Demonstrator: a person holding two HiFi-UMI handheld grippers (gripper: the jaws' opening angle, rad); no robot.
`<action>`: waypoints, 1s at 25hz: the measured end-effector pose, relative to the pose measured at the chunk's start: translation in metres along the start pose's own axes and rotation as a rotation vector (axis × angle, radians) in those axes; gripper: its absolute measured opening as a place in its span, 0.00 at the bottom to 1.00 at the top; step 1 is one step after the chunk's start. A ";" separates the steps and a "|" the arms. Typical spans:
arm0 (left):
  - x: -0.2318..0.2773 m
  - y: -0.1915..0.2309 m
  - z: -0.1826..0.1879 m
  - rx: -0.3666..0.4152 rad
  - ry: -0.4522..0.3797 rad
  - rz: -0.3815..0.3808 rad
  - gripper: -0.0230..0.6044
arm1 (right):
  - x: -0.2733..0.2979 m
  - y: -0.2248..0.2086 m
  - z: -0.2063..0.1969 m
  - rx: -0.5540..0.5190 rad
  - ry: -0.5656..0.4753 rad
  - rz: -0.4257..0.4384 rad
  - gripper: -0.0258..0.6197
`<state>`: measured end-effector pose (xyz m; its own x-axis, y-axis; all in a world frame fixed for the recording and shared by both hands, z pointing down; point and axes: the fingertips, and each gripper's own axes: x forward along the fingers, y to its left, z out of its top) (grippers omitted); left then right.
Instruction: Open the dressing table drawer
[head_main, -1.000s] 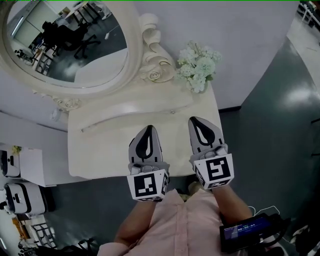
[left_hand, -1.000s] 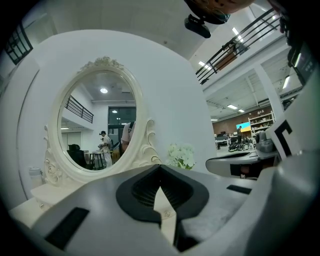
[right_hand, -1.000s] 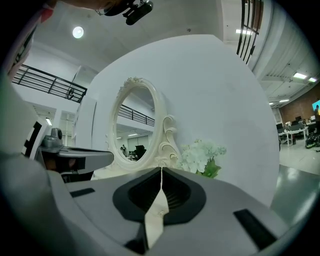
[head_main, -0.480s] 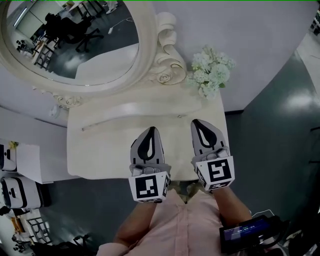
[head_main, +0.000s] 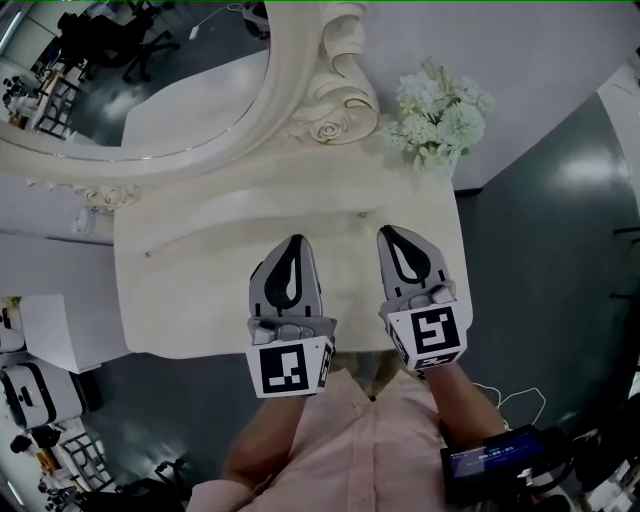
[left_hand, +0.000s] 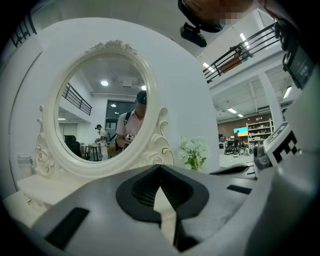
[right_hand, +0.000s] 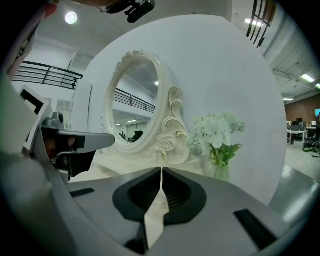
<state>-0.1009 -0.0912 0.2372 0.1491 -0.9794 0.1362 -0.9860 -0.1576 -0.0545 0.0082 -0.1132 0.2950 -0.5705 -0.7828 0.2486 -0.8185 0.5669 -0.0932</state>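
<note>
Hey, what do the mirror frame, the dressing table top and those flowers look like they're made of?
Mirror frame: carved wood or moulded resin, painted cream-white with a satin look; scrolls and a rose relief show, but no grain.
Dressing table top: same cream paint, smooth with a soft sheen, likely painted wood or board.
Flowers: white blooms, green leaves, probably artificial fabric or plastic, though the pictures cannot settle that.

white flowers (head_main: 441, 118) — right of oval mirror (head_main: 150, 90)

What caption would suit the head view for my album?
Left tongs and right tongs, both shut, poised above a cream dressing table with oval mirror and white flowers.
</note>
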 end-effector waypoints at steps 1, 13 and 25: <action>0.001 0.003 -0.003 -0.003 0.004 -0.003 0.07 | 0.003 0.001 -0.005 0.001 0.011 -0.003 0.07; 0.004 0.024 -0.042 -0.033 0.066 -0.033 0.07 | 0.037 0.005 -0.058 0.030 0.113 -0.043 0.07; 0.016 0.050 -0.078 -0.065 0.135 -0.060 0.07 | 0.075 0.000 -0.105 0.056 0.215 -0.104 0.20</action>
<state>-0.1540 -0.1054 0.3137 0.2007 -0.9419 0.2695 -0.9790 -0.2027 0.0209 -0.0272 -0.1448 0.4146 -0.4601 -0.7602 0.4587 -0.8780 0.4663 -0.1077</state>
